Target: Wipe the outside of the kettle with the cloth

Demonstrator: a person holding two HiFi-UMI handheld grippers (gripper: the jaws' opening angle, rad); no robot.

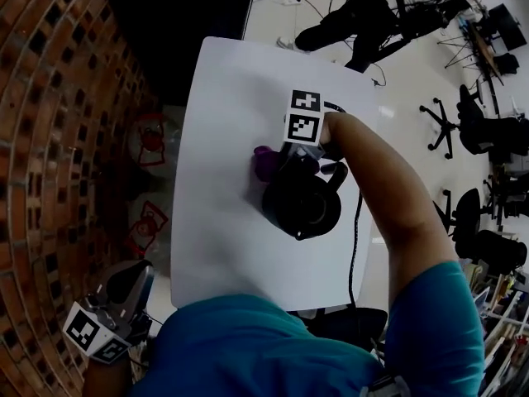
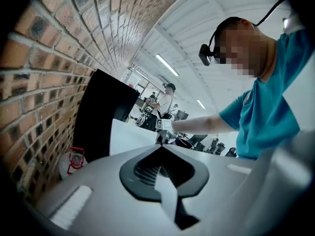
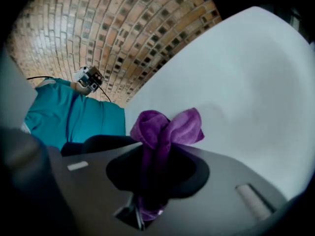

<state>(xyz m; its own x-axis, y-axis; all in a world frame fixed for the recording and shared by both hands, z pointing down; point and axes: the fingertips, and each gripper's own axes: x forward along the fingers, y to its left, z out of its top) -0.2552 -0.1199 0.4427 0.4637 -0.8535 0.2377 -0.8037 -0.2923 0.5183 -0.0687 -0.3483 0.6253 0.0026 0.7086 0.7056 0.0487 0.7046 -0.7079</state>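
Note:
A black kettle (image 1: 302,206) stands near the middle of the white table (image 1: 221,98). My right gripper (image 1: 278,166), with its marker cube on top, is shut on a bunched purple cloth (image 1: 265,163) at the kettle's far left side. In the right gripper view the cloth (image 3: 168,128) bulges out beyond the jaws, and the kettle's dark body (image 3: 98,144) lies just to the left. Whether cloth and kettle touch I cannot tell. My left gripper (image 1: 124,292) hangs low at the left, off the table. Its jaws (image 2: 161,146) are shut and hold nothing.
A black cable (image 1: 356,238) runs along the table's right side. A brick wall (image 1: 58,139) and red-marked items (image 1: 149,139) are at the left. Office chairs (image 1: 488,131) and a person (image 1: 355,23) occupy the floor at the right and beyond the table.

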